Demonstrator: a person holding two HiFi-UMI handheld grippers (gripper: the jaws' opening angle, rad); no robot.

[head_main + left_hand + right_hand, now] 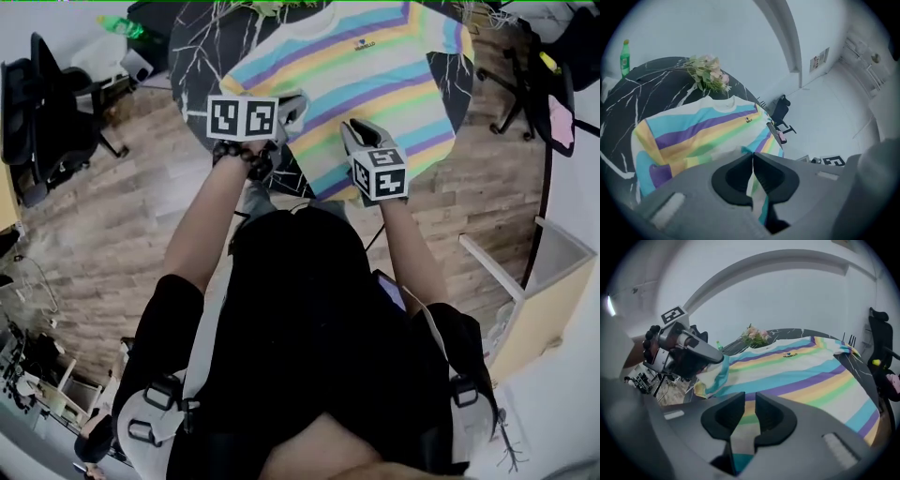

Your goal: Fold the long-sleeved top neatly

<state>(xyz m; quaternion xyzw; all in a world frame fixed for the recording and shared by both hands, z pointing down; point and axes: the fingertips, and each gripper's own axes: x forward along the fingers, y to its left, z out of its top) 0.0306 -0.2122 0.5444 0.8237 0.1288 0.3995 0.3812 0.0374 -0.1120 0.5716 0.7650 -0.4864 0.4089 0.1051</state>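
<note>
Striped top (375,75) lies pinched between closed fingers of left gripper (752,159) and right gripper (749,401).

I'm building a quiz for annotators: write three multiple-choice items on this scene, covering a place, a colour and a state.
1. Where are the flowers? A) floor B) on the table beyond the top's collar C) chair
2. The bottle's colour? A) red B) black C) green
3. The left claw is: A) shut on the top B) wide open C) empty
Key: B, they lie on the marble past the collar; C, it is plainly green; A, fabric is pinched between its closed jaws.
</note>
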